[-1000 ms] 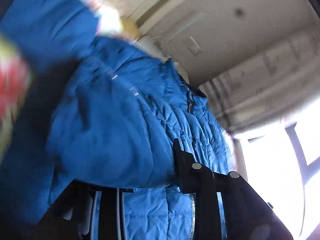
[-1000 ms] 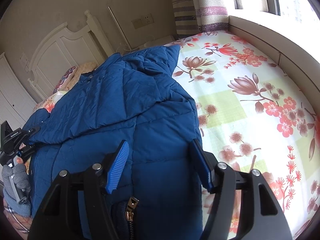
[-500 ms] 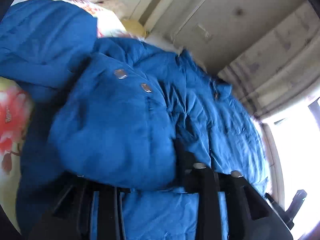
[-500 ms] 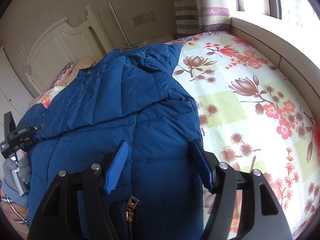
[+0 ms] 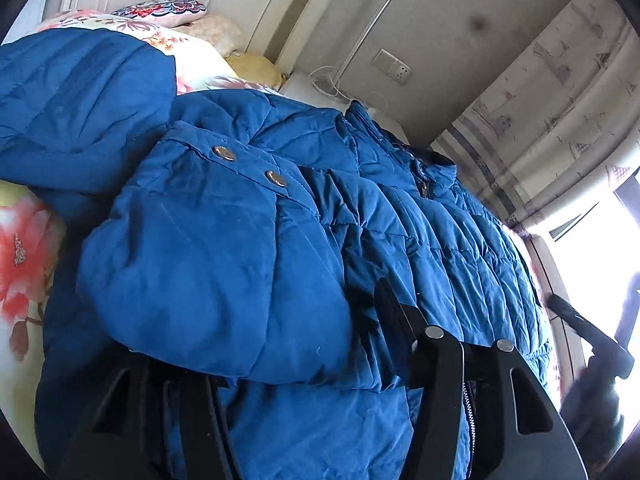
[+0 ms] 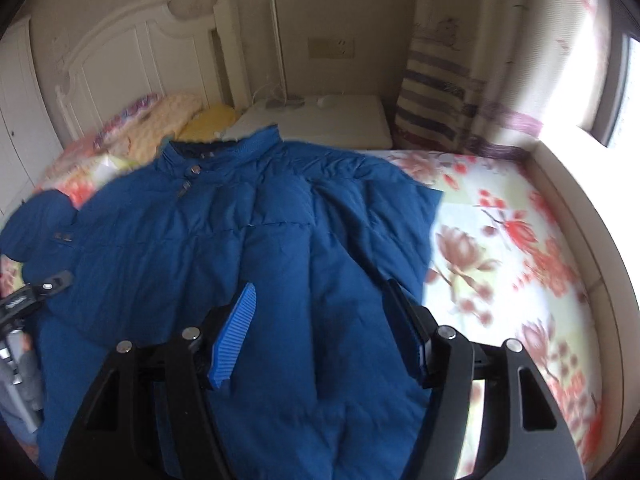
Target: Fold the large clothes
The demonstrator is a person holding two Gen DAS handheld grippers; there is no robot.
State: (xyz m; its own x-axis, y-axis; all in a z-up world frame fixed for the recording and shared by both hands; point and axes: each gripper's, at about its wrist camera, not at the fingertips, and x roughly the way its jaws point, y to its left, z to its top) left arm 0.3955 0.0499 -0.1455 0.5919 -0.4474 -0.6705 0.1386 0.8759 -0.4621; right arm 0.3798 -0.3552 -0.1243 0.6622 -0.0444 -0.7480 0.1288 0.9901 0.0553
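One blue padded jacket (image 6: 248,240) lies spread front-up on the flowered bedsheet (image 6: 520,264), its collar toward the white headboard (image 6: 132,60) and its hem running out of the frame below.

At the left edge of the right wrist view, the left gripper (image 6: 38,292) is a black sliver beside the folded-in sleeve cuff (image 5: 192,240), mostly cut off, with a gloved hand (image 6: 28,372) partly visible beneath it. In its own camera the cuff with two metal snaps (image 5: 276,179) fills the lower left and hides the left finger entirely. Only the right finger (image 5: 394,312) shows, so I cannot tell whether the pads press on the cloth. Those jaws have just been opening, with the cuff bulging between them.

Further right, the right gripper (image 6: 324,332) stands wide and empty over the jacket's lower body, one ribbed blue pad (image 6: 236,336) plain, the other seen edge-on. This view is blurred, so the sheet's flowers smear. At the left view's far right that gripper is a dark shape against window glare, detail lost.

Compared with a second ago, the right camera has pulled back and squared up. The collar, headboard and nightstand (image 6: 332,120) now sit centred, where before the jacket ran diagonally. The sleeve has come down onto the jacket's chest.
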